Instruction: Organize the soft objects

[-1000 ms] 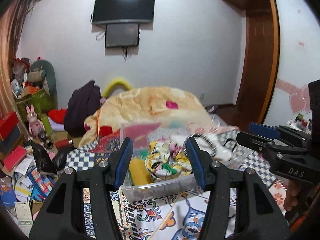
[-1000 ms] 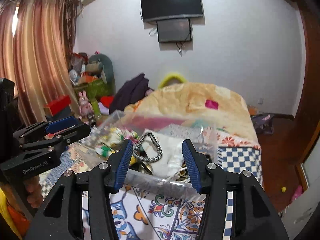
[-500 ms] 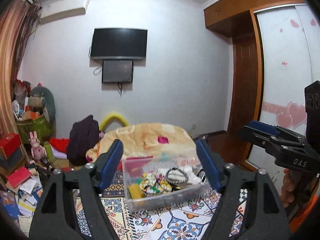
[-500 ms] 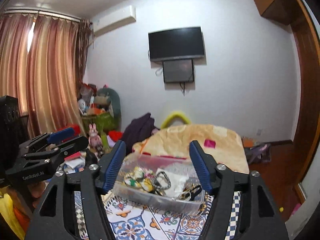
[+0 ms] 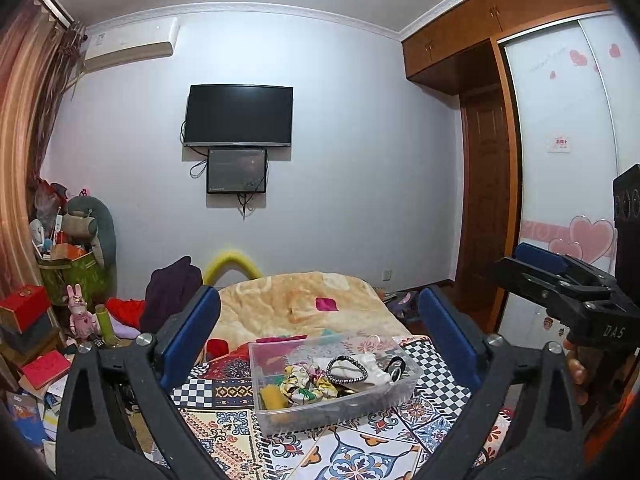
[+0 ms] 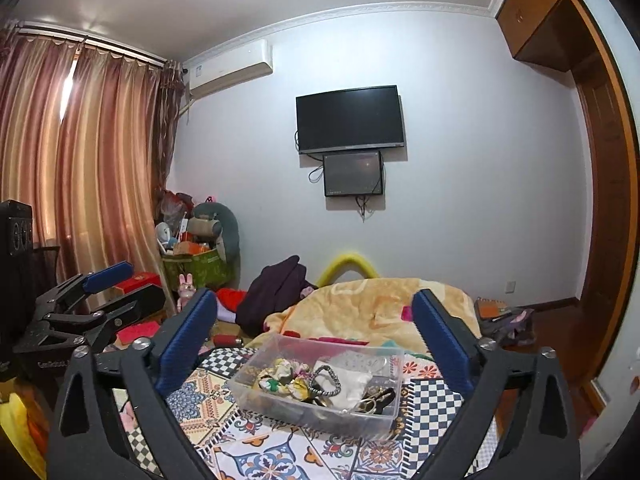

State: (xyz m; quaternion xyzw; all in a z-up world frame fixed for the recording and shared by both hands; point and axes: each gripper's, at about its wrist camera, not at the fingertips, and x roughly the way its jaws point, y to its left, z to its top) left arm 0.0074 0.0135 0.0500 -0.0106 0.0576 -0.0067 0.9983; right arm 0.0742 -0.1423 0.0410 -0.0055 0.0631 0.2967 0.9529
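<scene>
A clear plastic box [image 5: 280,412] stands on the patterned bedspread [image 5: 224,436]. It holds a floral scrunchie [image 5: 304,380], a beaded black hair tie [image 5: 347,368], a yellow piece [image 5: 273,397] and white cloth. The box also shows in the right wrist view [image 6: 320,412]. My left gripper [image 5: 320,336] is open and empty, raised well back from the box. My right gripper [image 6: 316,332] is open and empty, also held back above it. Each gripper shows in the other's view, the right one [image 5: 560,280] and the left one [image 6: 92,292].
A yellow blanket [image 5: 296,304] lies heaped behind the box. Dark clothes [image 5: 172,288], boxes and toys [image 5: 80,316] crowd the left side. A television [image 5: 238,116] hangs on the far wall. A wardrobe and door [image 5: 484,208] are at the right.
Both grippers have pulled up and back from the box, so it looks smaller and lower in both views. Both jaws have opened wider.
</scene>
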